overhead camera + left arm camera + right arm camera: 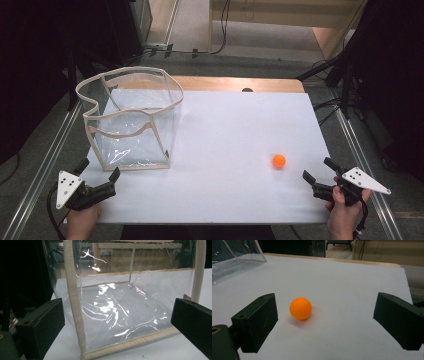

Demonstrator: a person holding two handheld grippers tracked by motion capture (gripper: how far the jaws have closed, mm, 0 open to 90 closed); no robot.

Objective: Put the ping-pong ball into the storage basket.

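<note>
Table: a flat white sheet [220, 150] covers the top. It looks smooth and matte. A strip of light wood [240, 83] shows along the far edge.

Bag: a see-through plastic box bag [131, 120] stands on the left part of the sheet. Its walls are thin, shiny and wrinkly. Soft cream cloth strips run along its edges and its wavy open rim. It looks empty inside, though the glare on the plastic makes that hard to be sure of.

Ball: a small round orange ball [279, 160] sits on the sheet at the right side, well apart from the bag. It is smooth and not shiny.

Left gripper [98, 173]: its two black blocky jaws are spread wide with nothing between them. It sits just in front of the bag's near corner, not touching it.

Right gripper [317, 169]: its jaws are also spread wide and hold nothing. The ball lies near, just ahead of them, closer to one jaw.

Hands: each gripper is held by a hand at the near edge, left hand [82, 217] and right hand [342, 212].
</note>
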